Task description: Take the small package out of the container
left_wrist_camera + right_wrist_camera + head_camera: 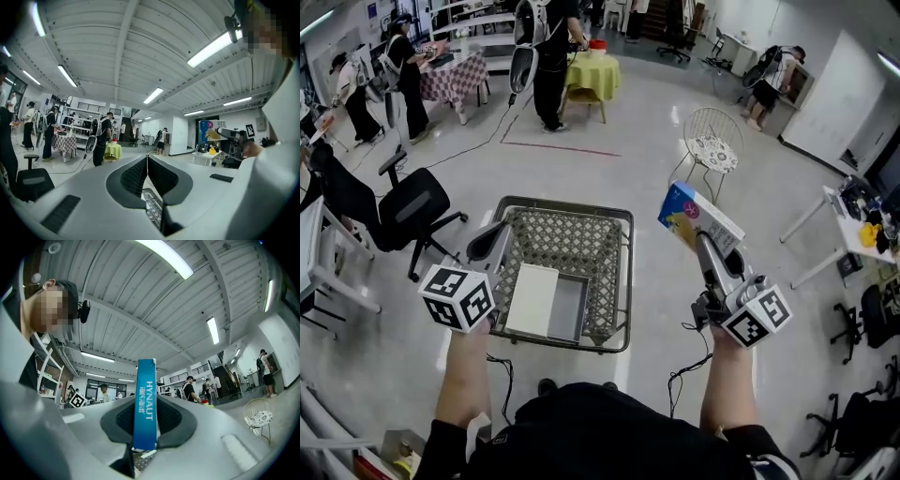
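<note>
My right gripper (706,244) is shut on a small blue package (697,217) and holds it in the air, to the right of the wire basket (623,281) and clear of its rim. In the right gripper view the package (145,399) stands upright on edge between the jaws of the right gripper (145,437), its narrow blue side with white print facing the camera. My left gripper (490,242) hangs over the basket's left rim; in the left gripper view its jaws (147,158) meet with nothing between them. A white box (532,298) and a grey one (568,307) lie in the basket.
A black office chair (414,208) stands to the left of the basket and a white wire chair (712,141) beyond it to the right. A cluttered desk (855,217) is at the far right. Several people stand near tables at the back. Cables trail on the floor.
</note>
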`<state>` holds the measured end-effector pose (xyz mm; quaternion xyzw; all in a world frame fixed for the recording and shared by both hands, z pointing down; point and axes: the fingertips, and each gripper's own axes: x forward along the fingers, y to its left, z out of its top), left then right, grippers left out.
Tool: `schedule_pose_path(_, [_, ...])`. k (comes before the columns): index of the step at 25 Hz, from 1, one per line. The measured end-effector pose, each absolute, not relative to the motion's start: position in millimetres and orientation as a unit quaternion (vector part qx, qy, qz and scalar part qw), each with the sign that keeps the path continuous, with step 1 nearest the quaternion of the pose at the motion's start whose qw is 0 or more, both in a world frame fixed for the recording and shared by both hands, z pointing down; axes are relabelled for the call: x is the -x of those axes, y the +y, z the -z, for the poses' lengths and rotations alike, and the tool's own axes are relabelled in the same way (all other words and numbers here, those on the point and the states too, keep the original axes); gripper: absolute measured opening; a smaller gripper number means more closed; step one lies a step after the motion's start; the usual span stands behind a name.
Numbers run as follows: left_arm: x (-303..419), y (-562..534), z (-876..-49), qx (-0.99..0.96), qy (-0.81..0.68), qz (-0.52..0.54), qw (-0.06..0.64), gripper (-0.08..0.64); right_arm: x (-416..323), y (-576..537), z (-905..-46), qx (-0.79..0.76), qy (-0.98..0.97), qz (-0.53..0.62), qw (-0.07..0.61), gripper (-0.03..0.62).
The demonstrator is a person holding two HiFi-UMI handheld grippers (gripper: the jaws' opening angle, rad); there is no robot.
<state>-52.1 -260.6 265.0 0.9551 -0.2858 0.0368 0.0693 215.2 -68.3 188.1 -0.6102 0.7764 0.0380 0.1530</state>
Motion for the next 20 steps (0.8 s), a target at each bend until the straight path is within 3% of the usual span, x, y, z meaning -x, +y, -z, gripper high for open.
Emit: schedule_pose_path(20, [60.0, -275.7, -310.1, -0.949, -0.296, -0.061, 0.091, 0.008, -226.0, -66.7, -223.0, 0.629, 0.757, -0.007, 0.177, 0.08])
